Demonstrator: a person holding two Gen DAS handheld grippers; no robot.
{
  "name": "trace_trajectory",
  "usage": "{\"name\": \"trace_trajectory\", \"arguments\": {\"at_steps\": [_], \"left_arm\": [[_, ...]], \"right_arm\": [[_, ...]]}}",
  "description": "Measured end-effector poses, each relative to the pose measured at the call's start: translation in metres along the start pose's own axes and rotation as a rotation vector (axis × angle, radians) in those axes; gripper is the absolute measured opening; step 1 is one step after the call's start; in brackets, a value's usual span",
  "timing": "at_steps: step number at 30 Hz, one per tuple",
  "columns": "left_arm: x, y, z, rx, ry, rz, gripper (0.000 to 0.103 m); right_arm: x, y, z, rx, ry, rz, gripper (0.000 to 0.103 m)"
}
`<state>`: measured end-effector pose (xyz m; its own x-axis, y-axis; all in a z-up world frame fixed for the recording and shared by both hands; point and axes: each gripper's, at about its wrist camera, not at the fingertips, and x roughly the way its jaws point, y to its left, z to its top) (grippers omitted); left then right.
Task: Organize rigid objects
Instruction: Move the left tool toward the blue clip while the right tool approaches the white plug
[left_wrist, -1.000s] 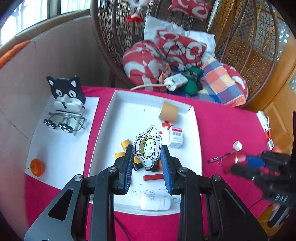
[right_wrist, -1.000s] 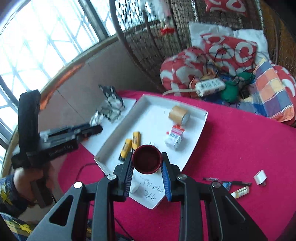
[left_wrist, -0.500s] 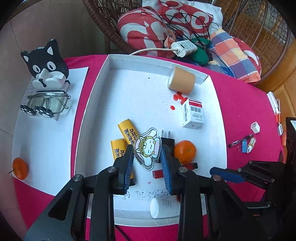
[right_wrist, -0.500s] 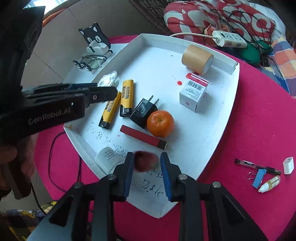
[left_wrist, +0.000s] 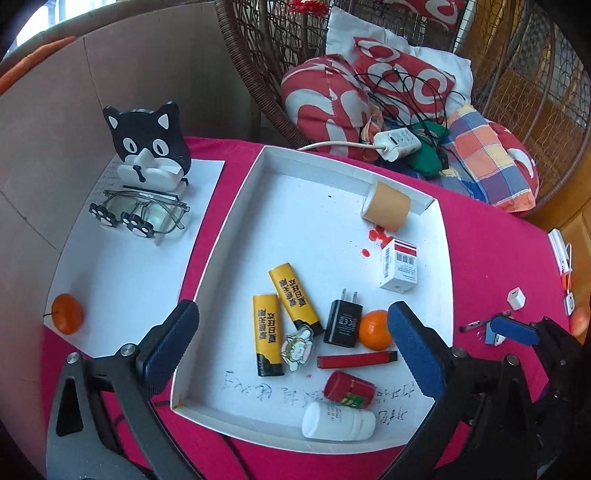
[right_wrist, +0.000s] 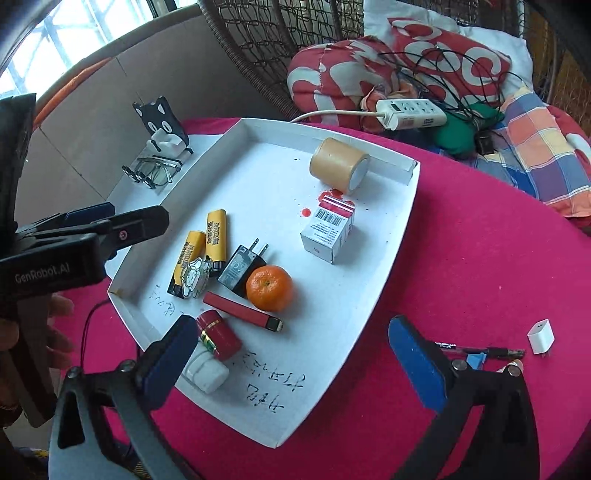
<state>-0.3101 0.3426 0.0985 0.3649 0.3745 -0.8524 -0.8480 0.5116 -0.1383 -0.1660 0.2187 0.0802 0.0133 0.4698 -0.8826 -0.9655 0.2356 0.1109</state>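
With both the left gripper (left_wrist: 291, 354) and right gripper (right_wrist: 291, 363) opening wide and empty, most items lay in the white tray (left_wrist: 236, 206), while a pen (right_wrist: 480, 350) and white plug (right_wrist: 541, 336) remained on the cloth at right.

left tongs (left_wrist: 291, 350): black plastic arms, blue ribbed pads, round silver screws at the joints
right tongs (right_wrist: 295, 354): same black frame, blue pads, silver screws
marking: white "GenRobot.AI" on the left tongs' black body, seen at the left
hand (right_wrist: 55, 332): partly visible at the grip
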Motion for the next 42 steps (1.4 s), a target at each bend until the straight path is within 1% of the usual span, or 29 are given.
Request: {"name": "trace_trajectory", "arguments": {"at_steps": [5,10,14,16,19,20,23,26,29,30,33,34,35,36,37,38,39,40,42], "left_arm": [[-0.009,-0.028,-0.006,0.047,-0.011,0.001,0.103],[-0.011,-0.066,-0.011,0.077,-0.006,-0.038,0.103],[-0.010,-0.104,-0.015,0.118,0.009,-0.082,0.103],[-0.007,-0.124,-0.018,0.140,0.024,-0.110,0.103],[0.001,-0.153,-0.026,0.168,0.073,-0.167,0.103],[0.003,-0.163,-0.029,0.175,0.087,-0.178,0.103],[0.013,-0.190,-0.037,0.183,0.128,-0.206,0.103],[0.024,-0.211,-0.042,0.167,0.157,-0.226,0.103],[0.039,-0.228,-0.048,0.172,0.191,-0.202,0.103],[0.045,-0.233,-0.051,0.172,0.201,-0.195,0.103],[0.060,-0.240,-0.057,0.145,0.230,-0.180,0.103],[0.065,-0.241,-0.059,0.126,0.242,-0.175,0.103],[0.069,-0.241,-0.060,0.106,0.253,-0.171,0.103],[0.073,-0.241,-0.061,0.086,0.261,-0.170,0.101],[0.077,-0.240,-0.062,0.065,0.269,-0.168,0.098],[0.079,-0.240,-0.063,0.050,0.274,-0.162,0.088],[0.082,-0.240,-0.063,0.039,0.277,-0.149,0.077],[0.083,-0.239,-0.064,0.033,0.280,-0.139,0.075],[0.086,-0.240,-0.066,0.027,0.286,-0.134,0.075]], "right_arm": [[-0.014,-0.013,-0.011,0.018,-0.016,0.011,0.103],[-0.032,-0.042,-0.022,0.048,-0.034,-0.023,0.103],[-0.051,-0.084,-0.028,0.115,-0.064,-0.070,0.103],[-0.063,-0.111,-0.031,0.150,-0.094,-0.100,0.103],[-0.081,-0.148,-0.037,0.177,-0.152,-0.133,0.103],[-0.084,-0.160,-0.039,0.181,-0.154,-0.148,0.103],[-0.088,-0.191,-0.044,0.180,-0.125,-0.186,0.103],[-0.084,-0.215,-0.047,0.145,-0.079,-0.207,0.103],[-0.076,-0.235,-0.050,0.152,-0.028,-0.224,0.103],[-0.071,-0.242,-0.051,0.158,-0.009,-0.215,0.103],[-0.061,-0.245,-0.055,0.099,0.016,-0.202,0.102],[-0.057,-0.245,-0.055,0.066,0.020,-0.195,0.101],[-0.053,-0.244,-0.055,0.039,0.029,-0.177,0.096],[-0.048,-0.245,-0.055,0.015,0.045,-0.155,0.089],[-0.044,-0.245,-0.054,0.003,0.057,-0.139,0.085],[-0.039,-0.246,-0.052,-0.006,0.068,-0.124,0.076],[-0.033,-0.248,-0.051,-0.011,0.078,-0.110,0.070],[-0.030,-0.250,-0.049,-0.012,0.086,-0.102,0.069],[-0.019,-0.254,-0.046,-0.004,0.108,-0.077,0.061]]}}
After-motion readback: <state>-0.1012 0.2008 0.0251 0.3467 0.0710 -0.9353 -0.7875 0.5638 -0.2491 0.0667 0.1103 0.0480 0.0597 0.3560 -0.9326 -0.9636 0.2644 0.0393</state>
